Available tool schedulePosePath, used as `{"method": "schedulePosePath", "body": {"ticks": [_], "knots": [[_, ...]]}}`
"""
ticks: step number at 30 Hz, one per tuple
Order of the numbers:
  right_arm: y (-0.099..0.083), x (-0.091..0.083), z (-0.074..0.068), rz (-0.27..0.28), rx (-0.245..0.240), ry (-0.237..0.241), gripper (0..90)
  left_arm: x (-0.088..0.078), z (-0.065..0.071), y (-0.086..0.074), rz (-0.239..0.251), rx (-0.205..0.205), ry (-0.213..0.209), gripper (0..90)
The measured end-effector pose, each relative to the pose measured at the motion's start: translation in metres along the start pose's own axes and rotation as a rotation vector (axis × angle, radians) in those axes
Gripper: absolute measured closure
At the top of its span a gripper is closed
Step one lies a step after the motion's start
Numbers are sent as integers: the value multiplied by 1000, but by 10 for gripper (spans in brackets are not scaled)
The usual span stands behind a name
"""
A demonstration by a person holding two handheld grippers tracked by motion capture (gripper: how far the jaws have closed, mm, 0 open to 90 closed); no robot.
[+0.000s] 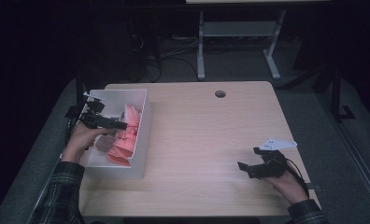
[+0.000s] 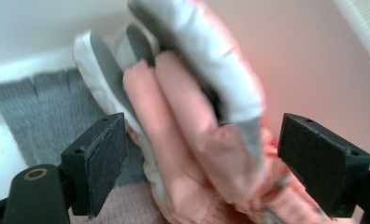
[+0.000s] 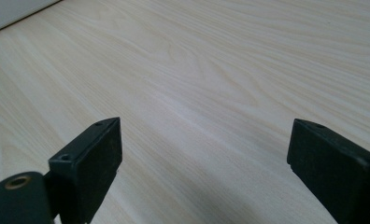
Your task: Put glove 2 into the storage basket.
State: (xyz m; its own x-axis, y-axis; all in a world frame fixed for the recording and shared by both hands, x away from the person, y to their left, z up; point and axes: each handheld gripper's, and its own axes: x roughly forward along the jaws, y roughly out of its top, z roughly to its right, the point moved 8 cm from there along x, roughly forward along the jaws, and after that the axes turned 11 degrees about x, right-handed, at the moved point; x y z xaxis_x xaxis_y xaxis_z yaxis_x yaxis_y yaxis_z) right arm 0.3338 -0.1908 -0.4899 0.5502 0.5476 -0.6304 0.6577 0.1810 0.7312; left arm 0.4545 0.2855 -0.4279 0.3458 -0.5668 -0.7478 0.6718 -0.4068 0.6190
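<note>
Left gripper view: left gripper (image 2: pixel 204 163) fingers wide apart around pink glove (image 2: pixel 192 154), seemingly not pressing.

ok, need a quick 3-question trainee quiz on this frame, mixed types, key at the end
1. True or false: the left gripper has its jaws clamped tight on the pink glove.
2. Multiple choice: where does the pink glove lie? A) on the bare table B) in the white bin C) on the floor
3. Short answer: what is between the jaws of the right gripper?

Key
1. False. The jaws stand wide on either side of the glove, and the pads are clear of it.
2. B. A grey knitted glove lies in the bin beside it.
3. Nothing. The jaws are open over the bare wooden table.
</note>
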Motion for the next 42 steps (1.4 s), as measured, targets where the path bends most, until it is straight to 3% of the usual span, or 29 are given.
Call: {"method": "schedulePosePath", "body": {"ticks": [5,10,17,18,21,22,26,27,32,42], "knots": [[1,0,0,2,1,-1,100,-16,12,16,31,60,21,156],[0,-1,0,0,-1,-2,100,-28,34,35,78,112,11,156],[1,-1,-2,0,-9,-4,100,-26,72,53,109,192,-22,157],[1,-1,-2,0,-9,-4,100,-26,72,53,109,192,-22,157],[1,0,-3,-4,-9,-5,100,-22,100,64,137,241,-39,157],[1,0,-4,-5,-9,-5,100,-22,100,64,137,241,-39,157],[1,-1,-4,-4,-11,-5,100,-15,132,72,158,293,-63,158],[1,-1,-4,-4,-11,-5,100,-15,132,72,158,293,-63,158],[1,0,-4,-5,-13,-6,100,1,172,78,176,361,-84,158],[0,0,-3,-7,-17,-6,100,41,211,71,154,423,-109,157]]}}
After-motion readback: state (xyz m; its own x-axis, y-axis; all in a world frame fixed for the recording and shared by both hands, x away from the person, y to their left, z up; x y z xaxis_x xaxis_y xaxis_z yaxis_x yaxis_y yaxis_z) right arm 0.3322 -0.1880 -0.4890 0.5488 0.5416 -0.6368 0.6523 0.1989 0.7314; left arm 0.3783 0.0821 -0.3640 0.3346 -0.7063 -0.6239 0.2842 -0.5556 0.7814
